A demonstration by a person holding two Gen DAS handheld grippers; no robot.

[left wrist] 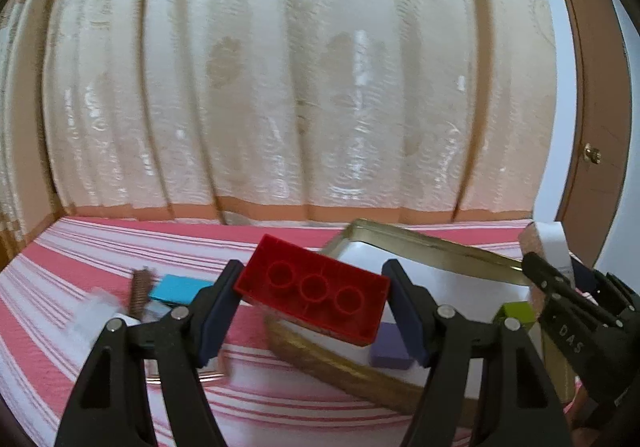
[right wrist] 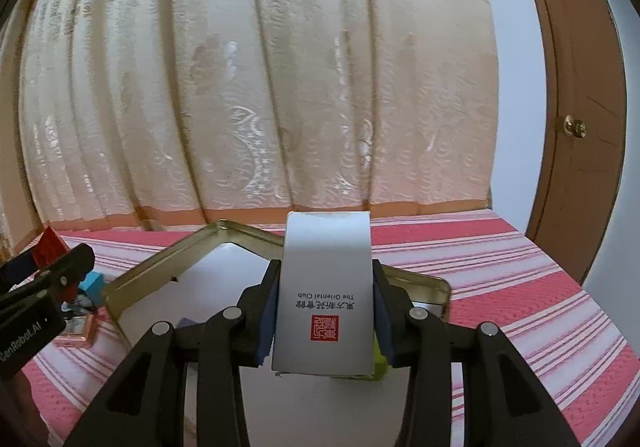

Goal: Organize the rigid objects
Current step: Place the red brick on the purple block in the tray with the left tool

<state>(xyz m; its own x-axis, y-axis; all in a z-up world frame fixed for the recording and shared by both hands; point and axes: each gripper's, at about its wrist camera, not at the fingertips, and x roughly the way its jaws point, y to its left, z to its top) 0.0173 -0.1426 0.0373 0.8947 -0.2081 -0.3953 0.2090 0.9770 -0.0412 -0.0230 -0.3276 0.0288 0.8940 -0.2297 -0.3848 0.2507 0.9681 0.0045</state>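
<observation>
My left gripper [left wrist: 314, 311] holds a red brick [left wrist: 316, 293] above the tin [left wrist: 400, 243], my right gripper [right wrist: 324, 315] a white box [right wrist: 326, 287] over it. Purple [left wrist: 390, 347] and green [left wrist: 516, 315] blocks are in — spring [left wrist: 138, 289] and blue block [left wrist: 180, 289] remain out. Striped pink bed [left wrist: 120, 247], cream curtain [left wrist: 280, 67], brown door [right wrist: 580, 127].

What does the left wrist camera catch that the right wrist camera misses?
Only the left: the red brick's hollow underside, a brown spring and a whole purple block. Only the right: the white box's red seal and "The Oriental Club" print. Both: the gold tin, blue block, striped cloth, curtain and door.
</observation>
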